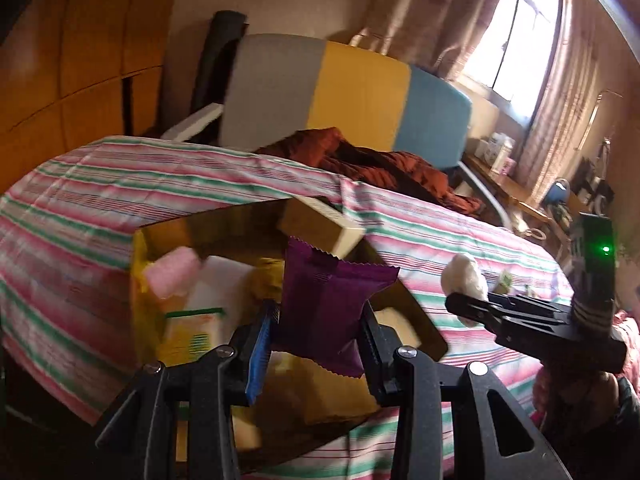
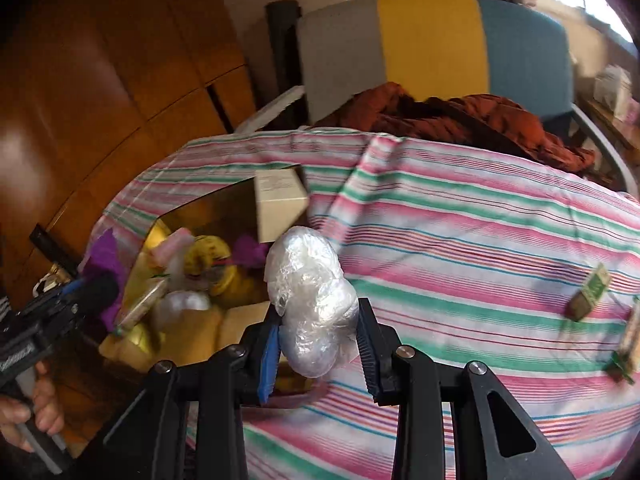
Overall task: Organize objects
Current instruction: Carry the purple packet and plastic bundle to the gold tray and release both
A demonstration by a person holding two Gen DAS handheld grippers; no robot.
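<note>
My left gripper (image 1: 320, 320) is shut on a purple snack packet (image 1: 332, 300) and holds it over an open gold box (image 1: 138, 280) on the striped bed. Several packets and a cream carton (image 1: 320, 224) lie in the box. At the right of this view, my right gripper (image 1: 468, 304) carries a white bundle (image 1: 464, 276). In the right wrist view that gripper (image 2: 316, 332) is shut on the plastic-wrapped white bundle (image 2: 312, 292), just right of the gold box (image 2: 224, 208). The left gripper (image 2: 92, 292) with the purple packet (image 2: 102, 260) shows at the left edge, held by a hand (image 2: 36, 412).
Two small green cartons (image 2: 592, 292) (image 2: 628, 344) lie on the striped bedspread (image 2: 480, 220) at the right. A rust blanket (image 2: 460, 120) is bunched at the far side before a grey, yellow and blue panel (image 2: 432, 40). A wooden wardrobe (image 2: 100, 80) stands left.
</note>
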